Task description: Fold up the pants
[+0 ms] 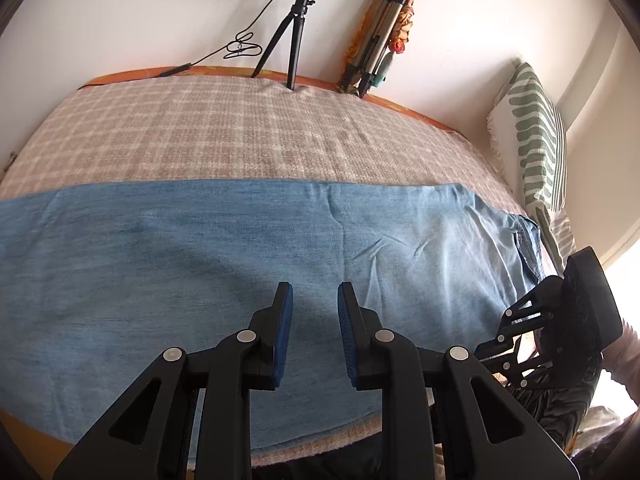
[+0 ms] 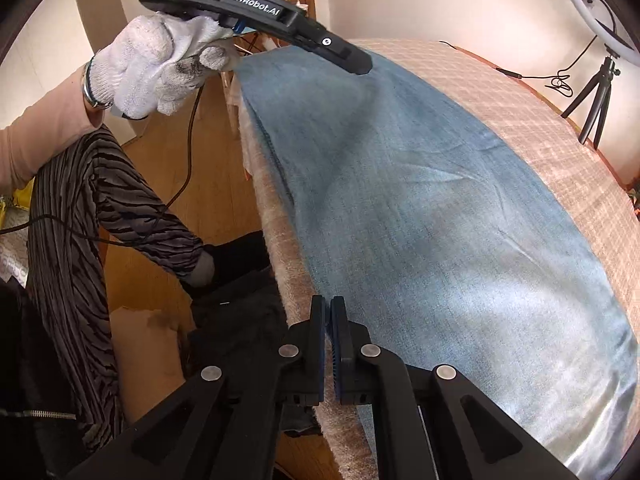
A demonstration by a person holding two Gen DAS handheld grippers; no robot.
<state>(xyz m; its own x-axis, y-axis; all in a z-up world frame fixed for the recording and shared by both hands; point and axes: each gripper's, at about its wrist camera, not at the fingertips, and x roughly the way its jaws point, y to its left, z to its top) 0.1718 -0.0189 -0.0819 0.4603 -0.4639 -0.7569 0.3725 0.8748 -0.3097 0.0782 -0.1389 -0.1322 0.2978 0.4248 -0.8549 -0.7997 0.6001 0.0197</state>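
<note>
Looking down past the left tool (image 1: 315,292) onto the jeans (image 1: 200,260), spread long and flat across the checked blanket (image 1: 200,128) of the bed. Hovering there with pads parted, nothing between them, denim straight below and ahead of the tips. Far off to that tool's right, the waist end (image 1: 528,240), bunched a little just short of the striped pillow (image 1: 536,132).

Over to the right tool (image 2: 328,306): pads pressed together, right at the near edge of the jeans where denim meets the blanket's fringe. Pinching the edge or merely closed beside it? Cannot tell from here. Up and ahead of this tool, a white-gloved hand (image 2: 160,64) gripping the left tool's handle over the far stretch of the legs.

Reading the progress: seemingly early to midway. Showing as a single smooth band of denim, so probably already laid leg over leg, though not certain. No end-to-end fold yet. Left to do, by this judgement: taking hold of one end, carrying it over toward the other, then halving again and smoothing out those few creases.
</note>
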